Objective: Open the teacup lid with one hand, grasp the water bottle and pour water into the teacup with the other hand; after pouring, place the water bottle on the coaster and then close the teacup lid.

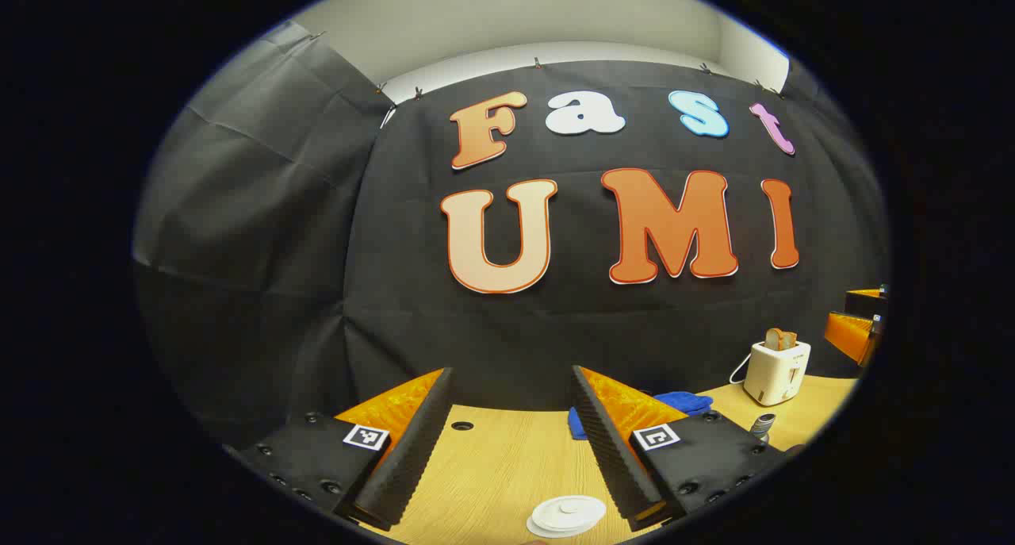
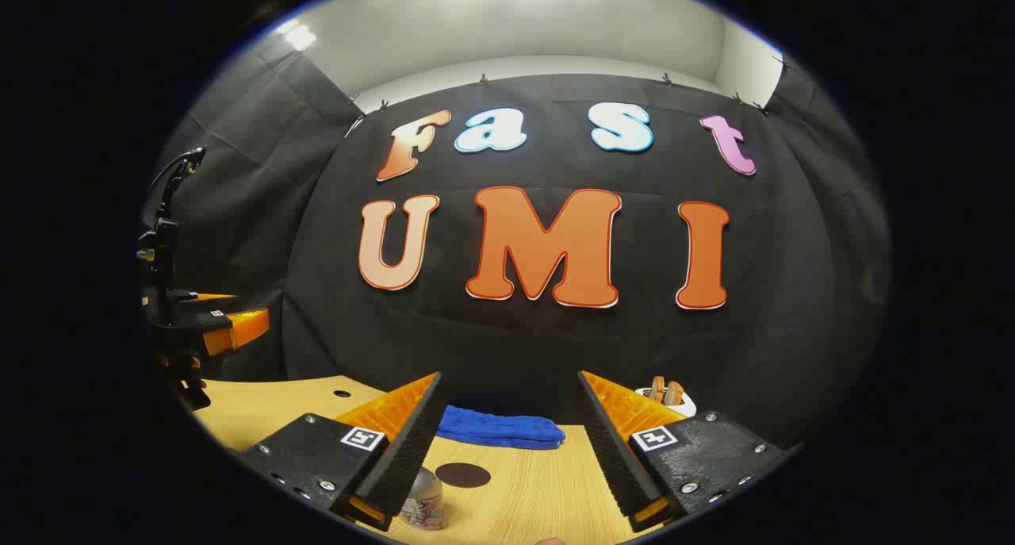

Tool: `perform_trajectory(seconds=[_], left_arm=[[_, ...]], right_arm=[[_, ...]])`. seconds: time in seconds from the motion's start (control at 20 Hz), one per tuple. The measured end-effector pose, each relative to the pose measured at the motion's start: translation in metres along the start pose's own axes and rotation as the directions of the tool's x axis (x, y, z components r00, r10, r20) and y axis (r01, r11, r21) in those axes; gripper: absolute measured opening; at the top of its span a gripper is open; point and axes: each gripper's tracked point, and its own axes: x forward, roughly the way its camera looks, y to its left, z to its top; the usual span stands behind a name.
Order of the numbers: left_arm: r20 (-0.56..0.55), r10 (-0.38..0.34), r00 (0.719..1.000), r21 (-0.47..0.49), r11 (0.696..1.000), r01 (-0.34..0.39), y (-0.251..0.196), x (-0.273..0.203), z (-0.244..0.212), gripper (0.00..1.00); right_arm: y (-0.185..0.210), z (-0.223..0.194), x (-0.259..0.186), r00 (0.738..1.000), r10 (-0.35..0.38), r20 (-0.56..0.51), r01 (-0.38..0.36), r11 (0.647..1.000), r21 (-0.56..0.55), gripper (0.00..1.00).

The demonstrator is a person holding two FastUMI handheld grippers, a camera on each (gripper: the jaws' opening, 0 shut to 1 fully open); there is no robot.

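Your jaws stand wide apart on both sides, holding nothing. The left gripper [image 1: 511, 442] hangs above the desk [image 1: 492, 466] with one white teacup lid [image 1: 568, 514] just below and between its fingers, at the bottom edge of the left gripper view; the cup under it is cut off, so you cannot tell more of it. The right gripper [image 2: 507, 442] hovers over the desk too, and one water bottle [image 2: 423, 501] stands just beside its left finger, its grey cap and printed label showing. One dark round coaster [image 2: 462, 475] lies flat on the wood near the bottle, between the fingers and apart from both.

Count the rest: one blue cloth [image 2: 499, 430] is bunched at the back of the desk, against the wall. One white toaster [image 1: 777, 370] stands at the far right of the left gripper view with two slices of bread [image 1: 780, 339] upright in its slots. The bottle's cap also peeks out beside your left gripper's right finger.

The desk is light wood grain with one small round cable hole [image 1: 461, 426]. Black cloth drapes the booth on the back and side, a pale wall and ceiling above it.
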Motion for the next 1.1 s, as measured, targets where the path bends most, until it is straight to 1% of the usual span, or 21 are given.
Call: perform_trajectory(seconds=[0.15,0.2,0.25,0.3,0.45,0.6,0.65,0.7,0.75,1.0,1.05,1.1], left_arm=[[0.007,-0.014,1.0,-0.001,1.0,0.014,-0.004,-0.002,0.004,0.99],[0.011,-0.019,1.0,-0.003,1.0,0.019,-0.005,-0.003,0.005,0.96],[0.014,-0.02,1.0,-0.004,1.0,0.02,-0.006,-0.004,0.007,0.96],[0.016,-0.023,1.0,-0.004,1.0,0.023,-0.006,-0.005,0.007,0.99],[0.01,-0.031,0.999,-0.012,0.999,0.031,-0.009,-0.006,0.006,0.99],[0.003,-0.037,0.999,-0.02,0.999,0.037,-0.009,-0.008,0.003,0.99],[0.001,-0.037,0.999,-0.023,0.999,0.037,-0.009,-0.008,0.002,0.96],[-0.002,-0.04,0.999,-0.026,0.999,0.039,-0.009,-0.008,0.001,0.96],[-0.005,-0.04,0.999,-0.029,0.999,0.04,-0.009,-0.007,0.0,0.99],[-0.027,-0.06,0.998,-0.025,0.998,0.059,-0.015,-0.009,-0.014,0.99],[-0.035,-0.066,0.997,-0.021,0.998,0.066,-0.017,-0.01,-0.017,0.96],[-0.041,-0.072,0.997,-0.019,0.997,0.072,-0.018,-0.01,-0.021,0.99]], right_arm=[[0.001,0.004,-0.003,1.0,0.009,0.008,-0.009,1.0,0.012,0.97],[0.002,0.005,-0.004,1.0,0.011,0.01,-0.011,1.0,0.01,0.97],[0.001,0.005,-0.004,1.0,0.011,0.008,-0.011,1.0,0.01,0.97],[0.002,0.006,-0.004,1.0,0.013,0.008,-0.013,1.0,0.01,0.97],[0.006,0.001,-0.005,1.0,0.021,-0.001,-0.021,1.0,0.011,0.97],[0.008,-0.003,-0.005,1.0,0.026,-0.014,-0.025,1.0,0.011,0.98],[0.009,-0.004,-0.005,0.999,0.028,-0.015,-0.028,1.0,0.011,0.97],[0.01,-0.005,-0.004,0.999,0.029,-0.018,-0.029,1.0,0.012,0.97],[0.011,-0.007,-0.005,0.999,0.033,-0.02,-0.033,0.999,0.012,0.97],[0.02,-0.017,-0.005,0.998,0.052,-0.042,-0.051,0.999,0.016,0.98],[0.021,-0.021,-0.007,0.997,0.057,-0.05,-0.056,0.998,0.019,0.98],[0.024,-0.025,-0.007,0.996,0.064,-0.061,-0.063,0.998,0.023,0.98]])
